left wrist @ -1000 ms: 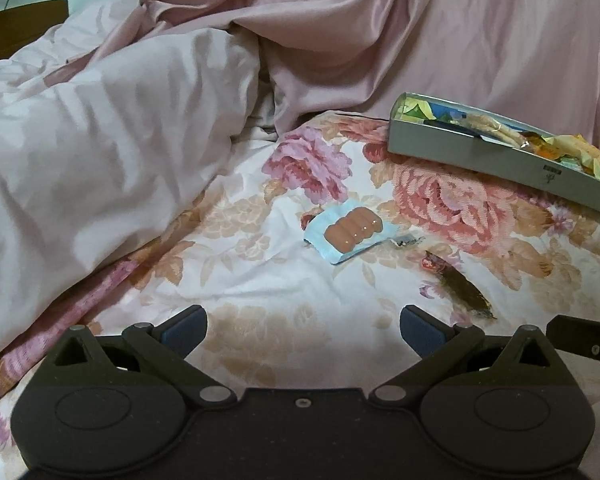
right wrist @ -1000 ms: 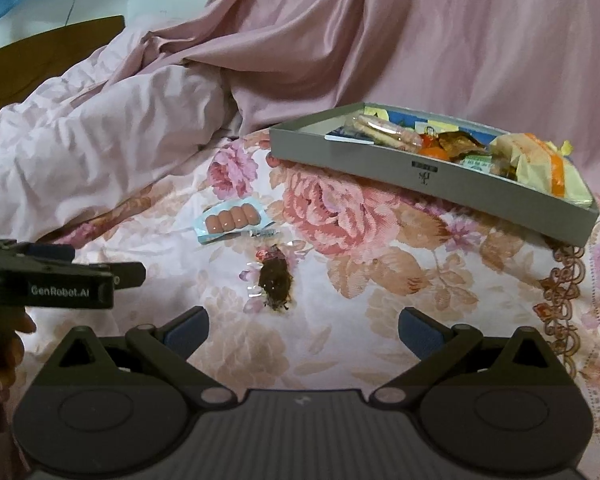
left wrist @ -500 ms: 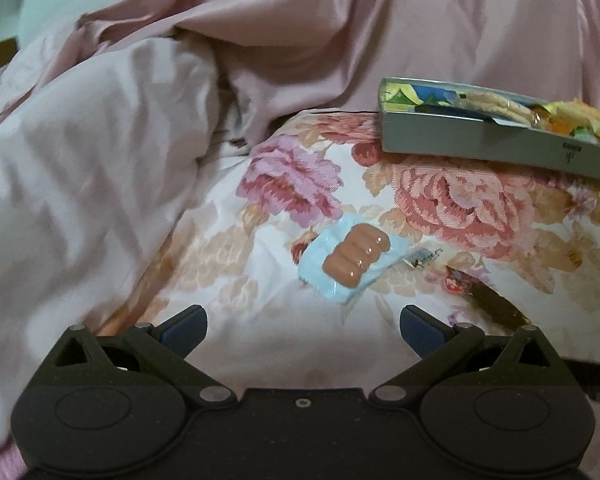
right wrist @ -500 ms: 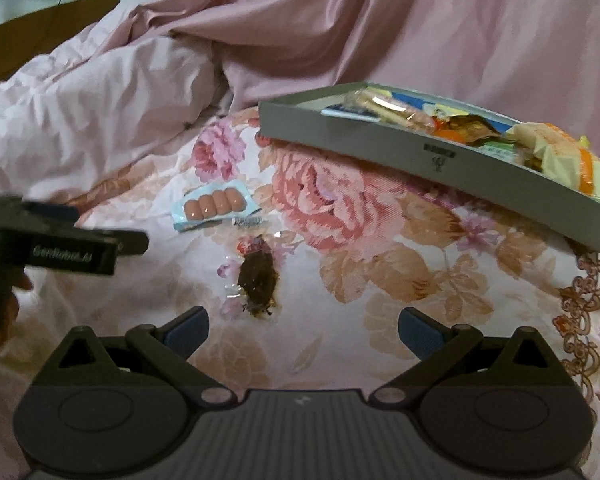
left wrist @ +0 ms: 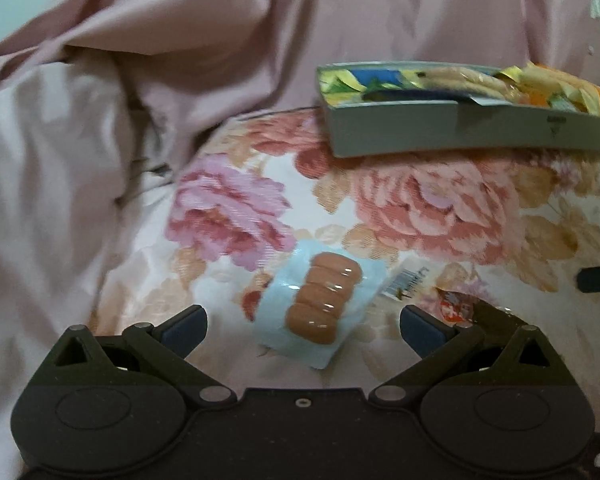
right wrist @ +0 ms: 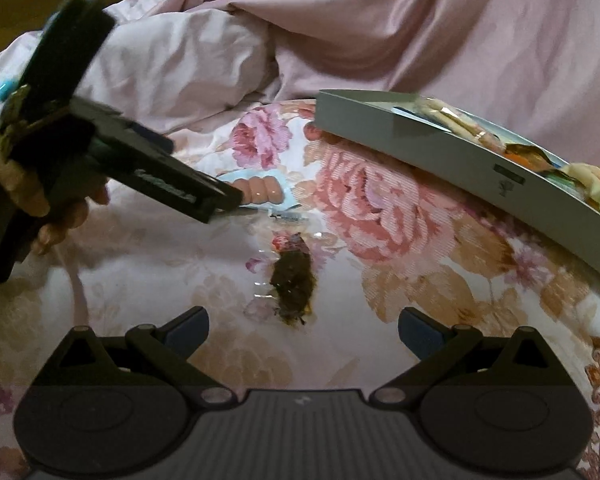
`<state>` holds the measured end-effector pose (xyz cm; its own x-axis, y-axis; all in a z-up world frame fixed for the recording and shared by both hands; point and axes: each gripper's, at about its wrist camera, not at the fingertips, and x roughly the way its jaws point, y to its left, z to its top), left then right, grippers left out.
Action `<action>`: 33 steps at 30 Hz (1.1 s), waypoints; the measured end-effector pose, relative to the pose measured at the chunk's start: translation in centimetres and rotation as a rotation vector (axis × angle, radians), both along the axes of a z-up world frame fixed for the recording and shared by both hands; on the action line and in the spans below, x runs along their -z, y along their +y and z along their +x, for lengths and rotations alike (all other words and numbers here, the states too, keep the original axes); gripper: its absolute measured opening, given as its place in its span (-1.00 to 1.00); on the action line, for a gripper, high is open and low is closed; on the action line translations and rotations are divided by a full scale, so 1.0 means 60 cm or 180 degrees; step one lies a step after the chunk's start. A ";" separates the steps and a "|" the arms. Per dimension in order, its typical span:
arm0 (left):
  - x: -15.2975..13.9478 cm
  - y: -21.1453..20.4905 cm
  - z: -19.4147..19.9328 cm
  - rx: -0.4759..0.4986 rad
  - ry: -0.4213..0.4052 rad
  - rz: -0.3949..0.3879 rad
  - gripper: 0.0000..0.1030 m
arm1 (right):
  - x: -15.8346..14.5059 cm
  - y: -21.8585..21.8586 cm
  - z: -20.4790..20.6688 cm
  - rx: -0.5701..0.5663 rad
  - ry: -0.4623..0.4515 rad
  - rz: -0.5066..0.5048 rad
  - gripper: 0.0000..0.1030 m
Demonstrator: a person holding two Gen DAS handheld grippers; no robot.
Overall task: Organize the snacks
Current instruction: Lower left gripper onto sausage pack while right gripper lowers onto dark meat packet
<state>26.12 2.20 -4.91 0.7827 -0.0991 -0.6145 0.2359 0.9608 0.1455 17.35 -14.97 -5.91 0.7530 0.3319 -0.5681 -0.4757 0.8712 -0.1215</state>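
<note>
Lying flat, sausage pack (left wrist: 320, 307) (long axis toward tray (left wrist: 452, 132)), left gripper (left wrist: 303, 326) straddling.

left gripper (right wrist: 220, 200): white lettering is borne on its side, too blurred to be read | box (left wrist: 460, 132): a small dark mark is printed on its front wall, illegible | sausage pack (left wrist: 320, 308): a barcode tab is seen at its right edge, digits unreadable | no other text is found
</note>
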 end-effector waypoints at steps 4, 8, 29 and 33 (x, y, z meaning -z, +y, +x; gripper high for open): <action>0.008 -0.003 0.012 0.0099 0.0033 0.0079 0.99 | 0.005 0.014 0.011 -0.0057 -0.0018 -0.0106 0.99; 0.015 0.002 0.031 0.0115 0.0067 0.0116 0.99 | 0.012 0.024 0.021 -0.0030 -0.0033 -0.0199 0.99; 0.018 0.021 0.047 0.0107 0.0280 -0.0318 0.46 | 0.013 0.016 0.061 0.0134 0.0194 0.0192 0.66; 0.018 0.023 0.039 0.0042 0.0231 -0.0297 0.34 | 0.011 0.018 0.061 0.0166 0.0191 0.0174 0.46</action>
